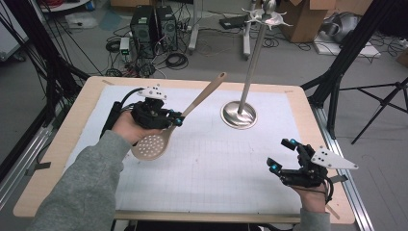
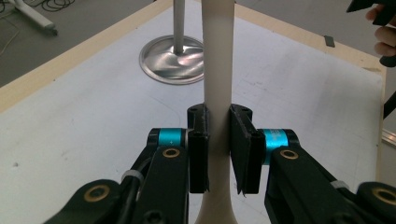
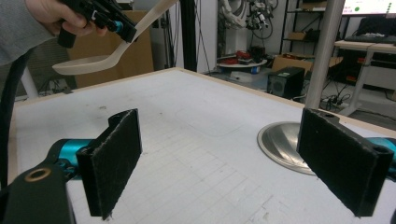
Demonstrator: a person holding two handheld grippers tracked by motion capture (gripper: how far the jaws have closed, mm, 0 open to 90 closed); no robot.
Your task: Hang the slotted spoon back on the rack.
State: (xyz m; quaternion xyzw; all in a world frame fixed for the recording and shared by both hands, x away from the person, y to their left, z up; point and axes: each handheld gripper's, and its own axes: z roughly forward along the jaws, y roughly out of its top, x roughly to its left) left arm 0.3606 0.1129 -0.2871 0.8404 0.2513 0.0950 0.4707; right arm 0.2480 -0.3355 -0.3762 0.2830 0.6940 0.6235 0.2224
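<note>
Black pads of the left gripper (image 1: pixel 179 120) press on both sides of the pale wooden handle of a slotted spoon (image 1: pixel 178 121), low on the handle where it widens toward the bowl; in the left gripper view the pads (image 2: pixel 198 140) meet the handle with no gap. The left hand (image 1: pixel 126 126) wraps the gripper's body from behind, the grey sleeve (image 1: pixel 82 192) coming in from the lower left edge of the high view, and the gripper points to the right across the table.

The spoon is held off the table (image 1: pixel 62 144). Its long axis runs on a slant: the handle points up and away toward the far right, its tip near the pole of the metal stand (image 1: pixel 239 114), and the round holed bowl hangs down and toward the person, just beside the left hand. In the right gripper view the bowl (image 3: pixel 84 65) is in the air well above the white mat (image 1: pixel 216 163).

The right gripper (image 1: pixel 281 155) sits near the right near corner of the table, held in the right hand (image 1: pixel 310 192), well apart from the spoon. Its jaws stand wide with nothing between them, pointing toward the far left, with the stand's round base (image 3: pixel 280 144) seen beyond them.
</note>
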